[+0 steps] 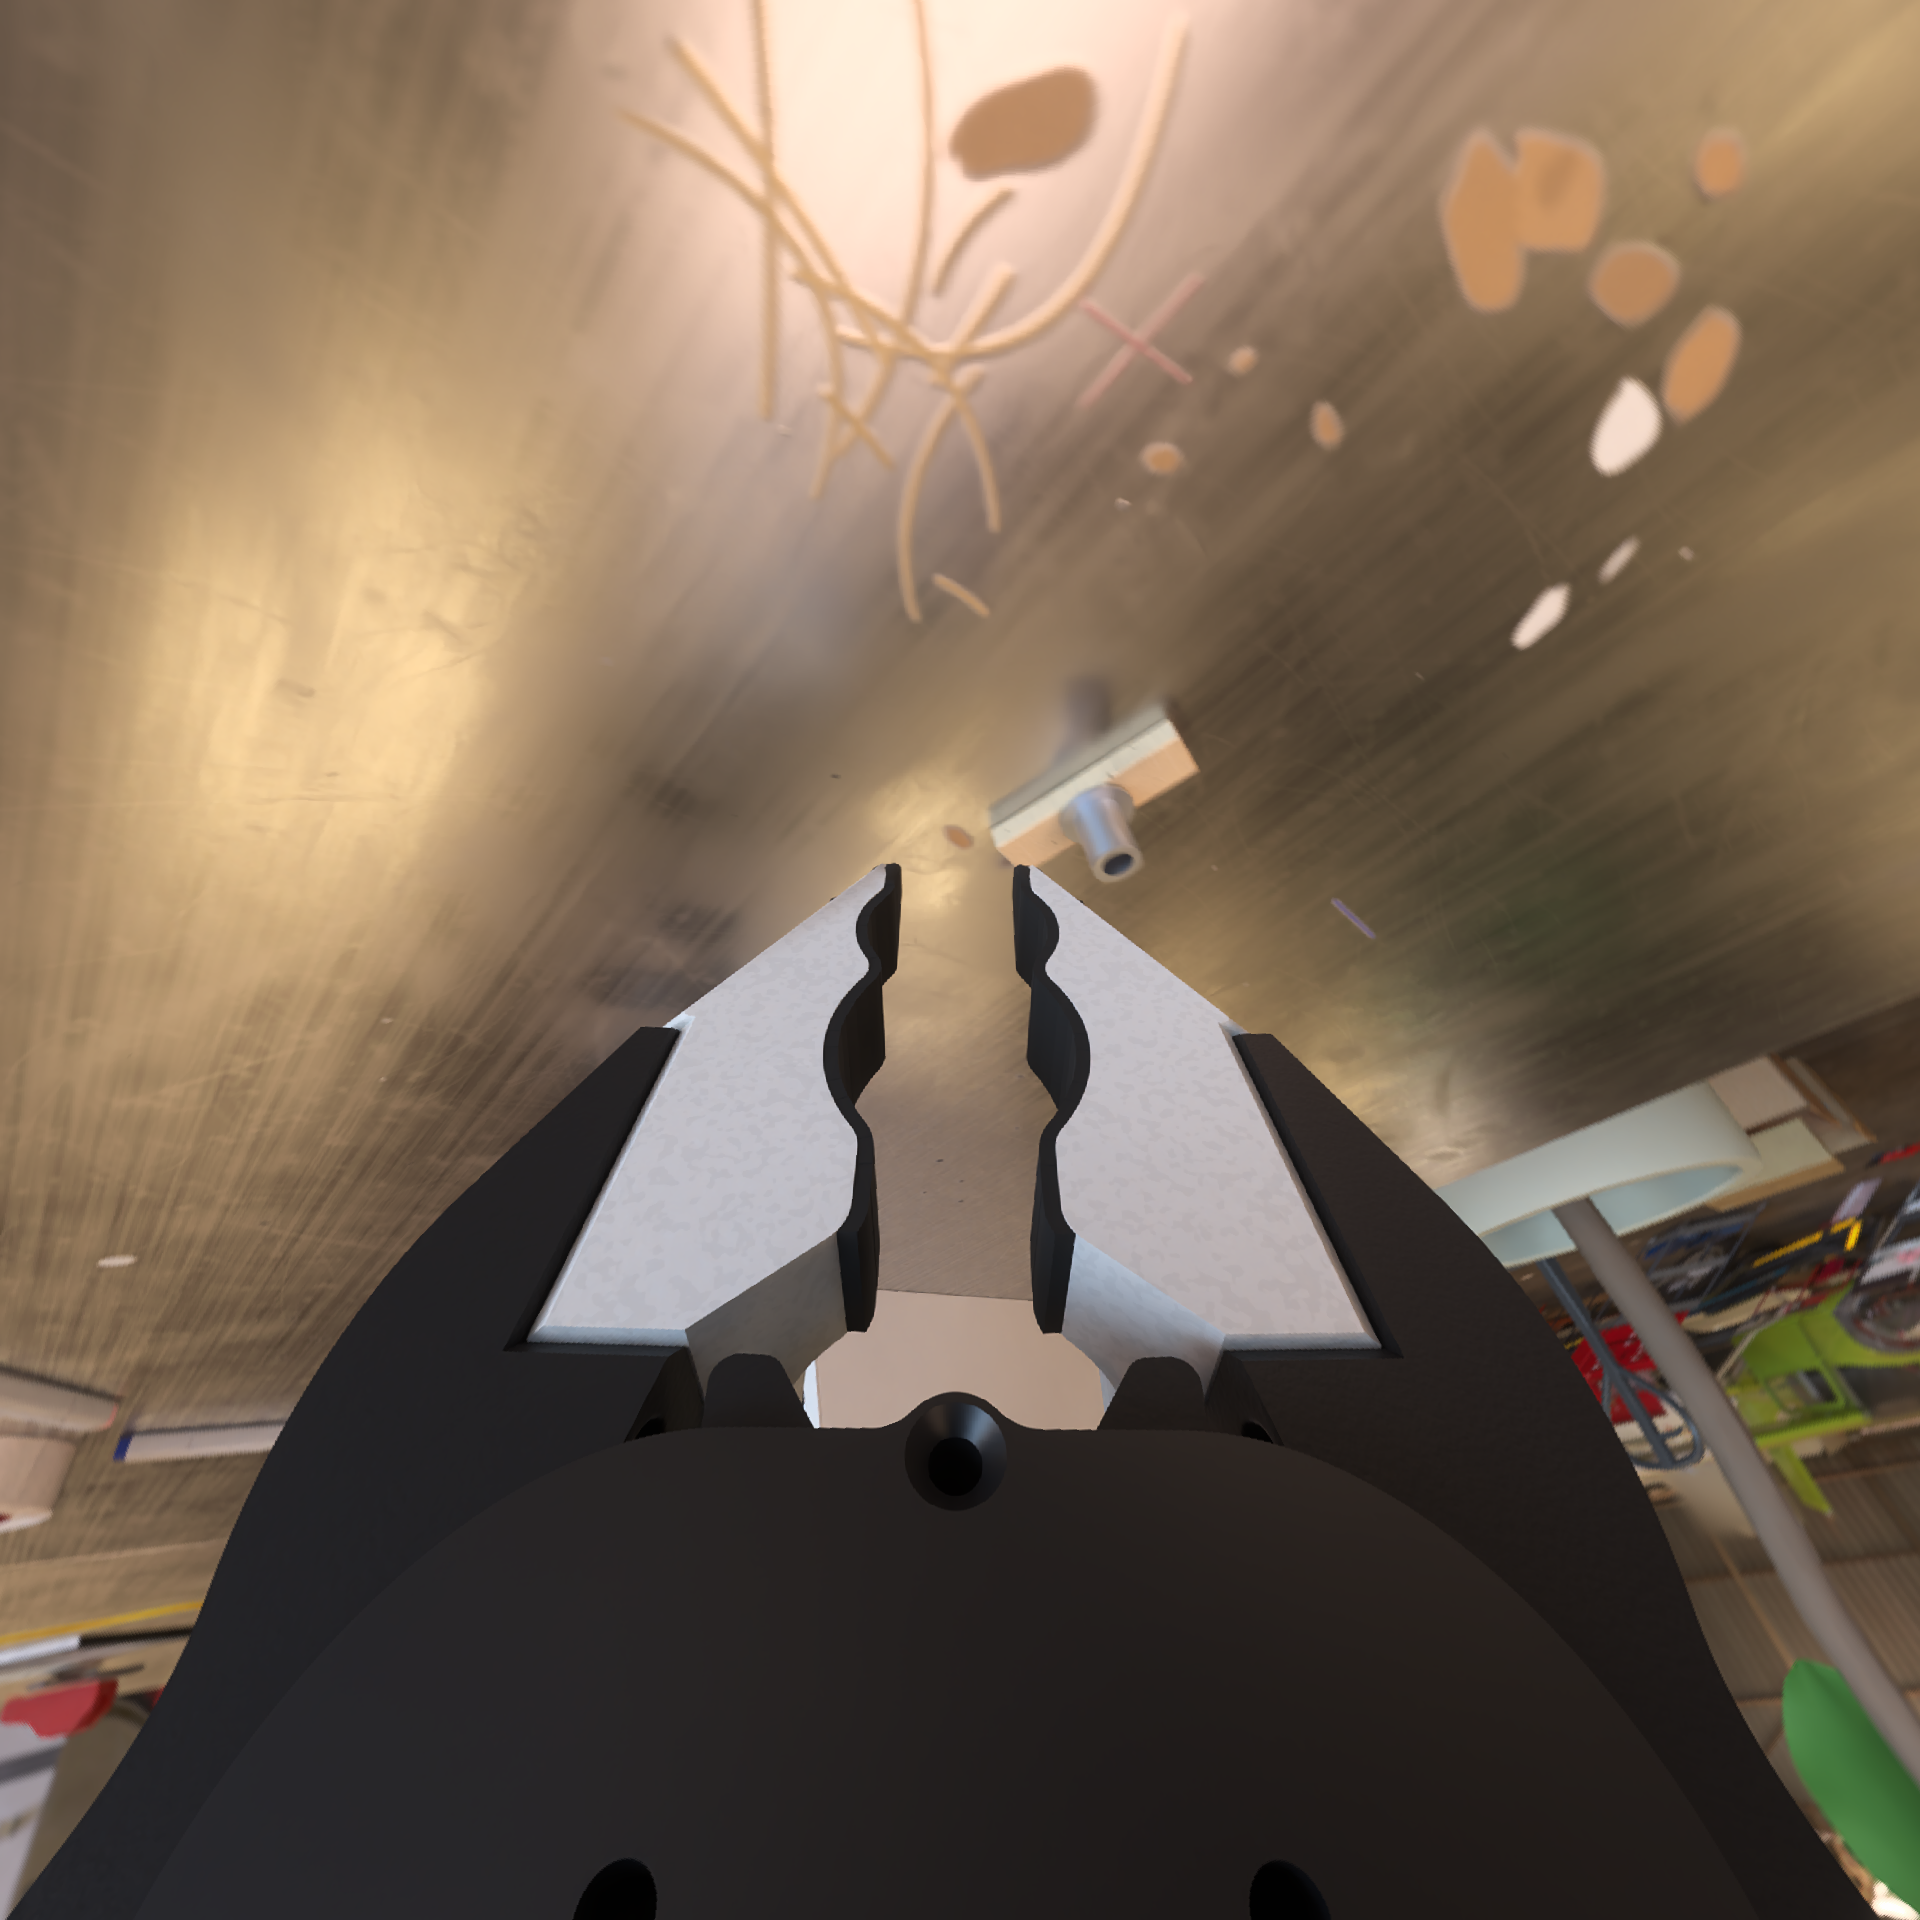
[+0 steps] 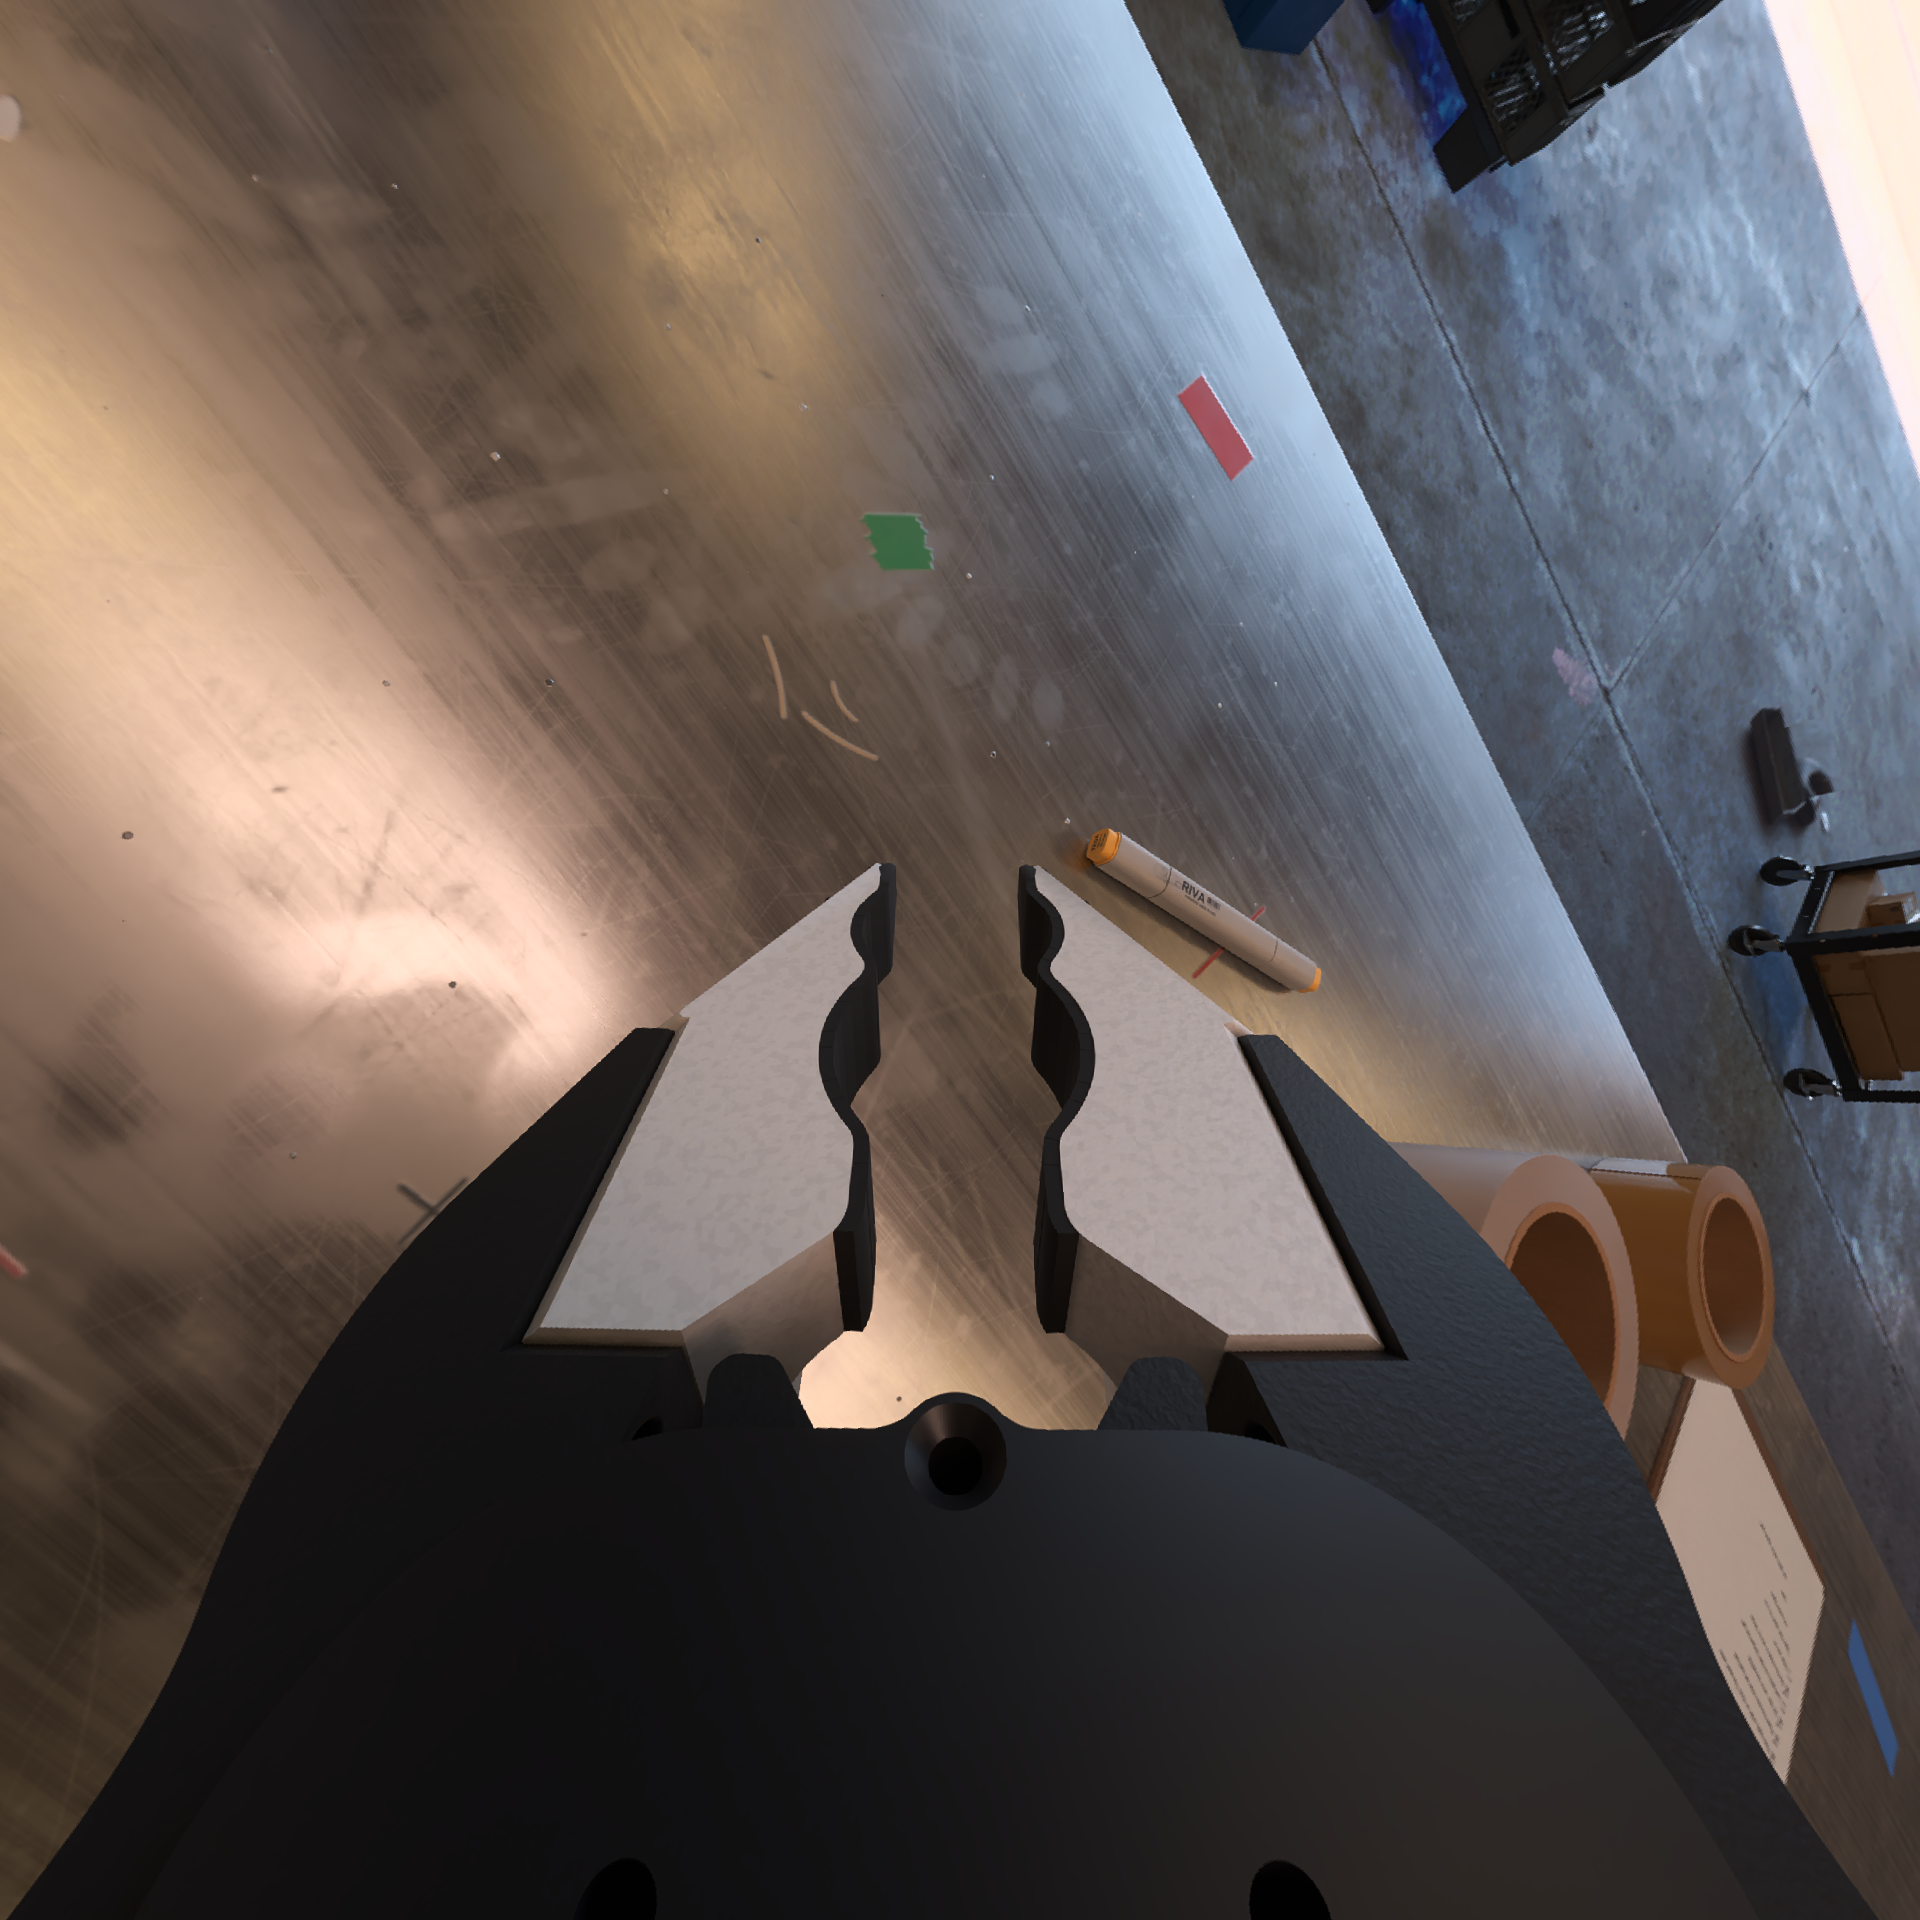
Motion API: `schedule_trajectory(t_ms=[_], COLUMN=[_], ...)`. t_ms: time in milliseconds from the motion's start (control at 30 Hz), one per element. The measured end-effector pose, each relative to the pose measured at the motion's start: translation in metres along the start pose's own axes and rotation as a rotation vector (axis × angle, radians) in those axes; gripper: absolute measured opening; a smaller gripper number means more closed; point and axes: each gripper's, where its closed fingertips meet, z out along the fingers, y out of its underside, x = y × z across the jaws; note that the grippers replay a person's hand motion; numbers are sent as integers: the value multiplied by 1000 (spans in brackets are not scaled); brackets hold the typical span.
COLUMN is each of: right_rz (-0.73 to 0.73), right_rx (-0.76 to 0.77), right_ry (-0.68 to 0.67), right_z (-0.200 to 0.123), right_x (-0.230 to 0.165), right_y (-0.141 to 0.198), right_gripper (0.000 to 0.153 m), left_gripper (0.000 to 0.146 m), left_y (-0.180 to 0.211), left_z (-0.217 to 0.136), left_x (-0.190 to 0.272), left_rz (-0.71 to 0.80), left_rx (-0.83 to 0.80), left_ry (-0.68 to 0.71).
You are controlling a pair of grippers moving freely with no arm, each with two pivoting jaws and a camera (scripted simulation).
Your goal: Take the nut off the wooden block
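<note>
**Observer A:** Left gripper [image 1: 957, 868], jaws narrowly parted and empty, points across the brushed metal table [image 1: 312, 727]. Wooden block [image 1: 1117, 774] lies just ahead and slightly right of the fingertips, apart from them; the silvery nut [image 1: 1103, 833] stands out from its face, its bore turned toward the gripper.

**Observer B:** Right gripper [image 2: 956, 868], likewise narrowly parted and empty, shows neither block nor nut in its view. Left is judged nearer.

**Observer A:** Obstacles: none between left fingertips and nut. Tan streaks [image 1: 883, 312] and blotches [image 1: 1527, 208] lie beyond.

**Observer B:** Beside the right gripper: marker [image 2: 1202, 909], two brown rolls [image 2: 1621, 1278], paper sheet [image 2: 1745, 1558], green patch [image 2: 898, 541], red patch [image 2: 1215, 427].
</note>
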Motion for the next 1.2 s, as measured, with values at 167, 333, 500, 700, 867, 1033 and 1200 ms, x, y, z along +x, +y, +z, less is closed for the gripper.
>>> schedule_trajectory(t_ms=[167,333,500,700,867,1033,1200], right_rz=[1,65,193,303,308,279,265], right_rx=[18,159,362,576,583,585,585], right_ry=[14,76,206,280,286,253,209], right_z=[-5,-29,-70,-118,-127,-122,-112], right_x=[3,21,55,79,82,76,66], right_y=[-4,-23,-40,-50,-46,-53,-63], right_gripper=[23,23,25,27,27,27,27], left_gripper=[26,20,18,16,30,56,37], left_y=[7,3,2,-4,-2,19,23], left_z=[-2,-20,-61,-145,-210,-174,-78], left_x=[14,17,18,29,44,25,20], left_rz=[88,109,144,301,462,461,584], left_rx=[1,121,385,885,1446,1613,1226], left_ry=[16,-6,-52,-152,-204,-140,-150])
